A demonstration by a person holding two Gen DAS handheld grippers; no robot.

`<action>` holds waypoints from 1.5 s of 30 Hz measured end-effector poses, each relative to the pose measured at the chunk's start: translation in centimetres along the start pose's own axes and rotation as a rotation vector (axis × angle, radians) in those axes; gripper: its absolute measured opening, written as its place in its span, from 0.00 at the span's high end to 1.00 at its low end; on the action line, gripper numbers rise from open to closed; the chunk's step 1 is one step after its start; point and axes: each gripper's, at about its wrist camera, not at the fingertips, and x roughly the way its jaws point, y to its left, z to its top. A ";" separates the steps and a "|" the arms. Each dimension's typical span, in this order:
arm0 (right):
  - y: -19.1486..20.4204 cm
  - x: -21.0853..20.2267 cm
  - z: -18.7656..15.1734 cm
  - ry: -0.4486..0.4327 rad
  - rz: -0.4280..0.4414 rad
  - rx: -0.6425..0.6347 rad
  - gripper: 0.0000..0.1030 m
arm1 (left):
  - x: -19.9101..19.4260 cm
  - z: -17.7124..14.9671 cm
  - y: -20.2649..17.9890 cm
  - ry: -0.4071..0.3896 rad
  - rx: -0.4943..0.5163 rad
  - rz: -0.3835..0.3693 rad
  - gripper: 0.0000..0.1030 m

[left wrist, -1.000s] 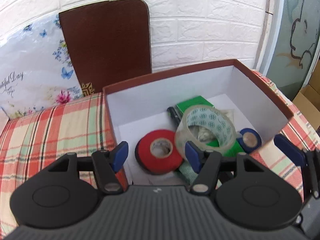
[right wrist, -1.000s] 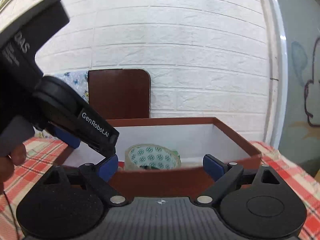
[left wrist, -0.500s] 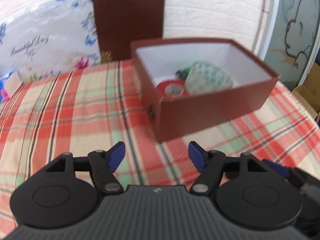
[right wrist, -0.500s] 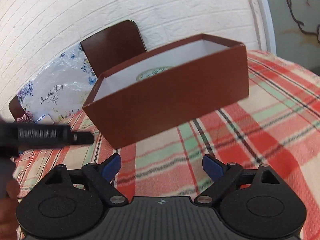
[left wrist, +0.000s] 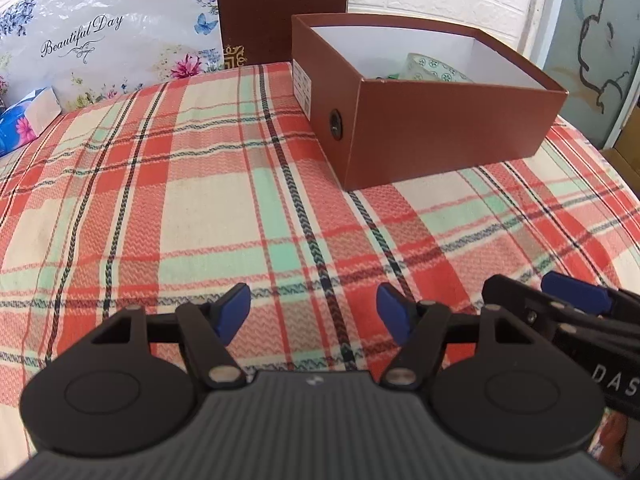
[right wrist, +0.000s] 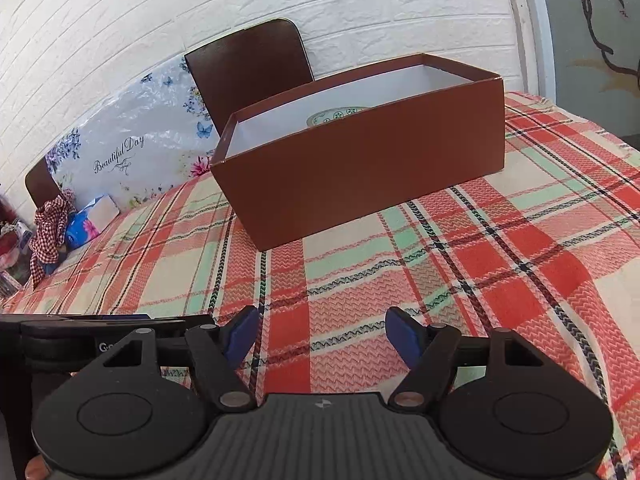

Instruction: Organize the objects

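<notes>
1. Both grippers have pulled back from the box since a second ago: then our left gripper hung right over the open box with the tape rolls below it, and now both sit low over bare cloth, well apart from the box.
2. Left gripper: jaws spread wide, nothing between the blue pads; only plaid tablecloth shows in the gap.
3. Right gripper: jaws likewise wide apart and empty, over the cloth. It appears at the lower right edge of the left wrist view, just beside the left gripper.
4. Brown box stands open on the tablecloth, towards the far right of the table in the left wrist view; white inside, small label and a round eyelet on its short end.
5. Clear tape roll with green printed pattern lies inside the box; only its top shows above the near wall. A sliver of something green sits beside it; we cannot tell what it is. The roll's rim also peeks over the wall in the right wrist view.
6. Behind the table: brown chair back, floral bag reading "Beautiful Day", white brick wall.
7. Blue tissue pack lies at the far left table edge, next to a red checked cloth.
</notes>
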 end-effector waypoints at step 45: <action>1.6 -14.0 -5.5 -0.231 0.110 -0.014 0.20 | -14.6 -7.8 -2.8 -0.247 0.022 0.181 0.03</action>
